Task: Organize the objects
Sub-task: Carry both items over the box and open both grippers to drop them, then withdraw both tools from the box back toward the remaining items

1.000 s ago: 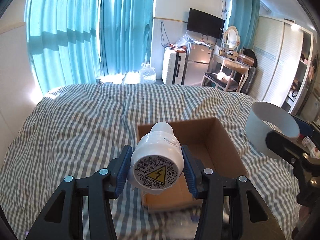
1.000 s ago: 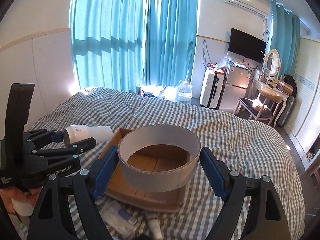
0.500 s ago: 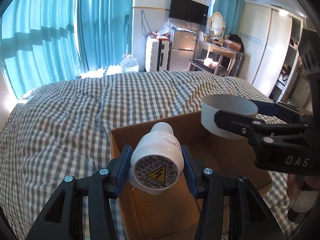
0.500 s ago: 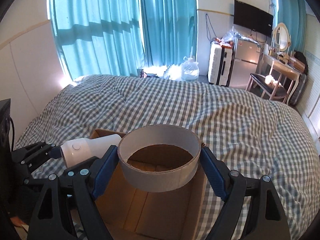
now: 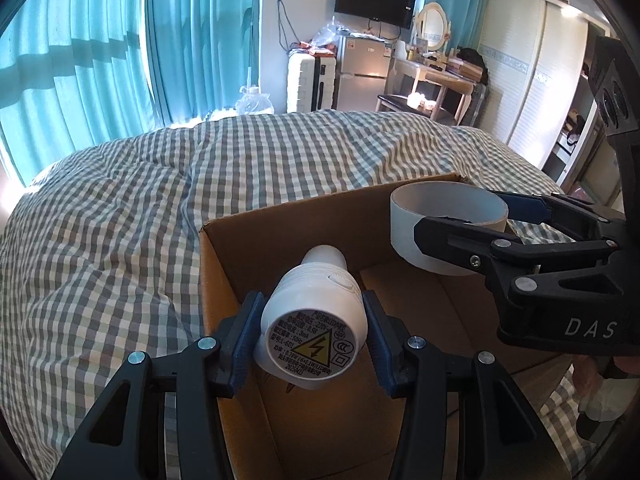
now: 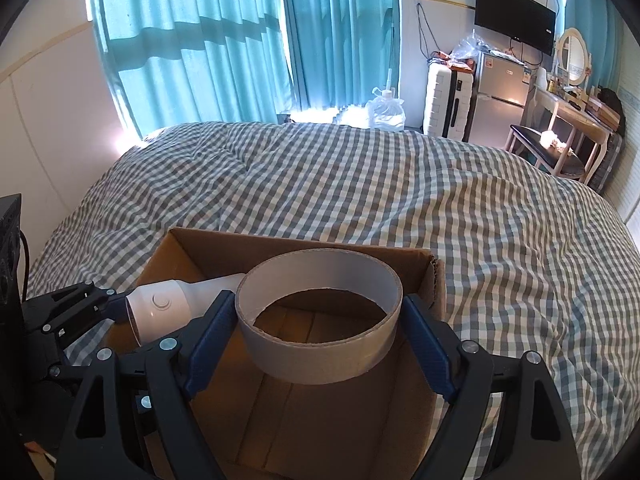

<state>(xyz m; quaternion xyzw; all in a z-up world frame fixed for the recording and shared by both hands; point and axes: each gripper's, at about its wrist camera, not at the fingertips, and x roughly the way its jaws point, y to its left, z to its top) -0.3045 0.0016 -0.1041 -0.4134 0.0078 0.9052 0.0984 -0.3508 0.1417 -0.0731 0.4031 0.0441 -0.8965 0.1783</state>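
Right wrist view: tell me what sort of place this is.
Most likely a bedroom in a small flat: a bed with a checked duvet, a dressing table with an oval mirror, and a wall-mounted TV.

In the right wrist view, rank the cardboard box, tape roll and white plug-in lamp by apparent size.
1. cardboard box
2. tape roll
3. white plug-in lamp, though partly hidden and farther from this camera than the roll.

A grey-and-white check pattern is seen on the bedcover [image 6: 400,184], on which the brown cardboard box [image 6: 304,248] is placed. Above the box, a white plug-in lamp [image 5: 316,312] with a yellow warning triangle and a grey tape ring [image 6: 320,320] are held between blue pads [image 5: 248,332]. Behind the bedcover, turquoise curtains [image 6: 192,40] are hung.
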